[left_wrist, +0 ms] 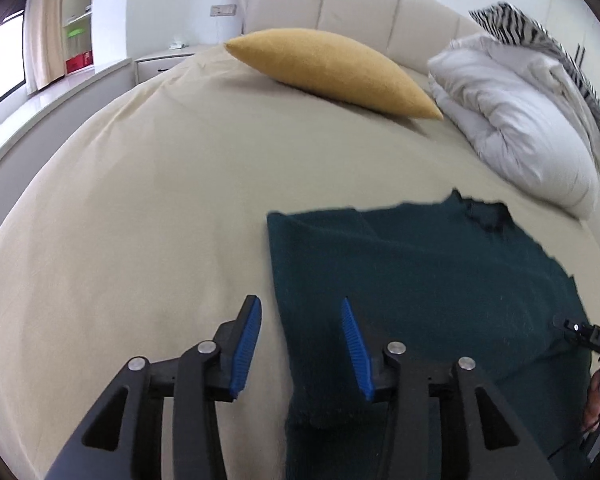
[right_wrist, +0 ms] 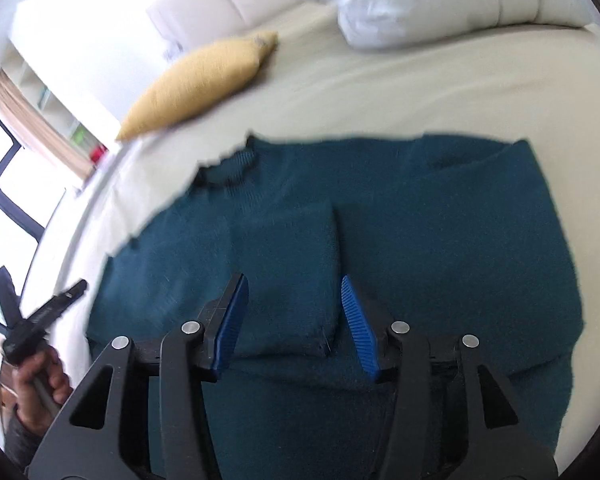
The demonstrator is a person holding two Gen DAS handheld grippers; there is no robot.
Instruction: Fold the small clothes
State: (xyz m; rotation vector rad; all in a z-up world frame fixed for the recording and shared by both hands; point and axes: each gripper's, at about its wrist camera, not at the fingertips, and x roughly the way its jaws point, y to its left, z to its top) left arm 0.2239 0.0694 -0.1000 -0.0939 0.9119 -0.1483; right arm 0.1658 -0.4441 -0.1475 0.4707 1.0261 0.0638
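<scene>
While hovering over the dark teal knitted sweater [right_wrist: 420,240] spread flat on the cream bed [left_wrist: 140,200]: left claw [left_wrist: 300,344] apart, right claw [right_wrist: 296,328] apart, gripping nothing.

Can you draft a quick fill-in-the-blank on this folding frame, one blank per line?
1. The garment spread on the bed is a dark ____ sweater.
2. The cushion beyond the sweater is ____ in colour.
3. The jaws of the right gripper stand ____, with nothing pinched between them.
4. The left gripper hangs over the sweater's ____ edge as its own camera shows it.

Missing words: teal; yellow; open; left
</scene>
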